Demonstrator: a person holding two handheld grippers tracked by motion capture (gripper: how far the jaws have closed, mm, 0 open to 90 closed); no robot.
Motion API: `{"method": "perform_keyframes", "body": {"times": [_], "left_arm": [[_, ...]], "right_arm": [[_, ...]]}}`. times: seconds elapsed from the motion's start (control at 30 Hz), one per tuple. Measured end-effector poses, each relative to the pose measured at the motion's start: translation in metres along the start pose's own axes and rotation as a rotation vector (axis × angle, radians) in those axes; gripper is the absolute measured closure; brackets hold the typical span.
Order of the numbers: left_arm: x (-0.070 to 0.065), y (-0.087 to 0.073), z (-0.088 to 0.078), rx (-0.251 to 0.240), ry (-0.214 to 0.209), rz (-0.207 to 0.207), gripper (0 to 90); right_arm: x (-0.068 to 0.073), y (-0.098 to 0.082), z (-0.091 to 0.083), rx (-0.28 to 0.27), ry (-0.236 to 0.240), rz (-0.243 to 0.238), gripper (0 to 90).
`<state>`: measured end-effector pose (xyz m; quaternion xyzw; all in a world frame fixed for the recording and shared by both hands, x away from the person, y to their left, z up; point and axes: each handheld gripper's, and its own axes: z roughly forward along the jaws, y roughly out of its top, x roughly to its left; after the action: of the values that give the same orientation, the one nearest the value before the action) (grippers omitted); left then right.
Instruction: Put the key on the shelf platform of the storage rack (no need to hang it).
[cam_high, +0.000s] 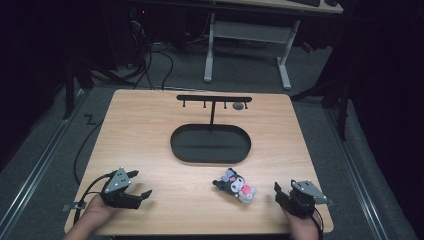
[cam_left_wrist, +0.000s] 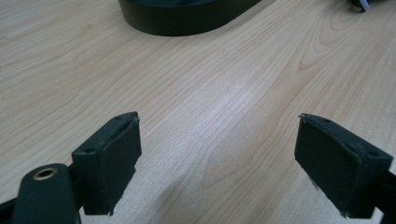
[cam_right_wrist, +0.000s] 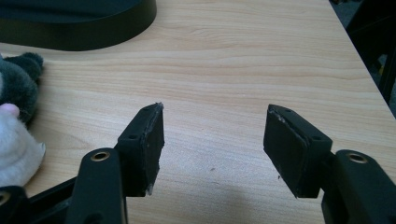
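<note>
A small plush toy (cam_high: 235, 186), dark grey with a pink and white front, lies on the wooden table (cam_high: 150, 130) near its front edge. Its grey and white side also shows in the right gripper view (cam_right_wrist: 16, 121), left of my jaws. My right gripper (cam_high: 284, 186) rests to the right of the toy, apart from it. Its jaws (cam_right_wrist: 215, 135) stand open over bare wood. My left gripper (cam_high: 142, 183) sits at the front left, well away from the toy. It is open wide (cam_left_wrist: 217, 140) with nothing between its pads.
A black stand with an oval tray base (cam_high: 180, 150) and a hook rail (cam_high: 214, 98) on a thin post occupies the table's middle back. A small grey round thing (cam_high: 238, 106) sits by the rail's right end. The base's wall shows ahead of both grippers (cam_left_wrist: 187, 18) (cam_right_wrist: 79, 28).
</note>
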<state>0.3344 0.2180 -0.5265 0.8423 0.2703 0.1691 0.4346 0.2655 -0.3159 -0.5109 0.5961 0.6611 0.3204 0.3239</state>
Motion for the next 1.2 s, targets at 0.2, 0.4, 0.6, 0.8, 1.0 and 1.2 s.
{"method": "perform_keyframes", "body": {"times": [0.2, 0.4, 0.6, 0.8, 1.0, 1.2], "left_arm": [[0.0000, 0.0003, 0.0005, 0.007, 0.001, 0.002, 15.5], [-0.0001, 0.0003, 0.0003, 0.005, -0.001, 0.004, 15.5], [-0.0002, 0.0000, 0.0000, 0.003, -0.002, 0.005, 15.5], [0.0000, 0.0000, 0.0001, 0.002, -0.003, 0.002, 15.5], [0.0001, 0.0001, 0.0002, 0.002, -0.003, 0.002, 15.5], [0.0004, 0.0004, 0.0004, 0.004, -0.005, 0.001, 15.5]], "right_arm": [[0.0000, -0.0010, 0.0008, 0.007, 0.006, -0.003, 38.5], [0.0038, 0.0003, -0.0020, 0.001, 0.013, -0.019, 38.4], [0.0067, 0.0009, -0.0011, 0.001, 0.017, -0.022, 39.0], [0.0084, 0.0012, -0.0001, 0.007, 0.024, -0.024, 39.7], [0.0084, 0.0010, -0.0013, 0.009, 0.023, -0.024, 40.6], [0.0082, 0.0008, -0.0015, 0.016, 0.025, -0.027, 41.3]]}}
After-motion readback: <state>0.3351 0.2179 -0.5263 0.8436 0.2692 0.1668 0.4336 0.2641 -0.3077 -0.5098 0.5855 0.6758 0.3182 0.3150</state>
